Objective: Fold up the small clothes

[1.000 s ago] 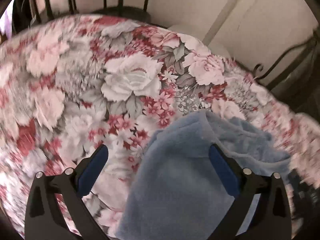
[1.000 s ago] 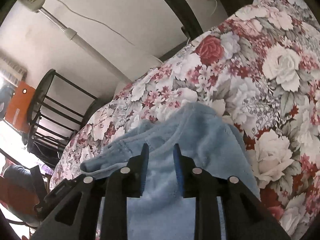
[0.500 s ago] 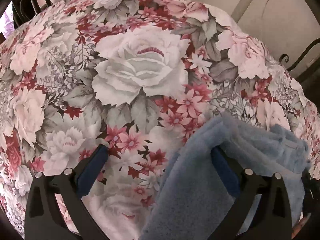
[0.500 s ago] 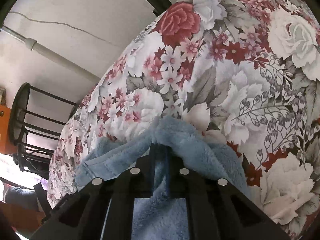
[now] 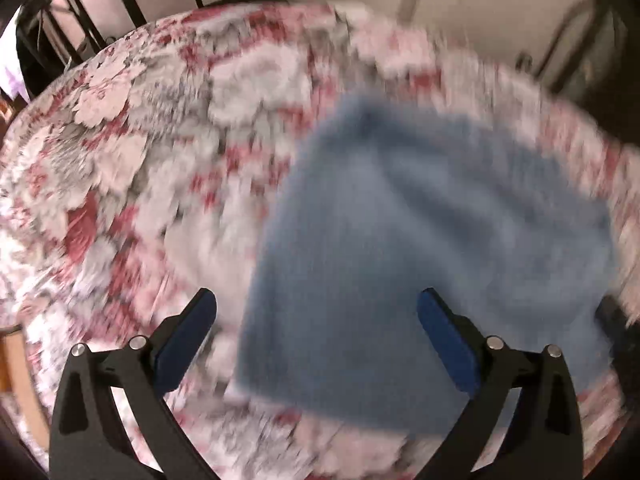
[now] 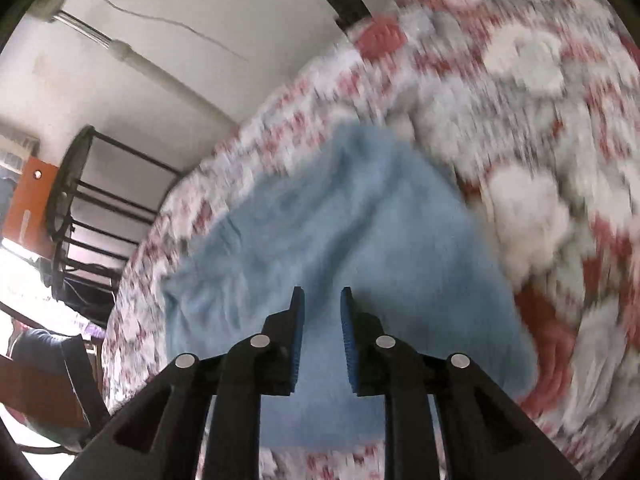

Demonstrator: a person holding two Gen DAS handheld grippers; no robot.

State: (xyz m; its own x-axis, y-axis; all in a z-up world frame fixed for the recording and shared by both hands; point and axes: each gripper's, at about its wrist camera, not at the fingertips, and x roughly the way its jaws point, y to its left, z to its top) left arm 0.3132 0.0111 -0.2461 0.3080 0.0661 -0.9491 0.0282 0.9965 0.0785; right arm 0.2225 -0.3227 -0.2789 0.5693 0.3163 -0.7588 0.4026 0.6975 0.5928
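Blue cloth [image 5: 420, 232] lying on floral bench cover [image 5: 120, 152].
Left hand-held gripper [image 5: 316, 312] spread wide, empty; right hand-held gripper [image 6: 322, 308] slightly parted, released.

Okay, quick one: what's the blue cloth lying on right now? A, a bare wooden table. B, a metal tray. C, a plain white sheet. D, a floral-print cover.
D: in both wrist views the blue cloth lies spread on a cover printed with red and white flowers, though the picture is blurred by motion.
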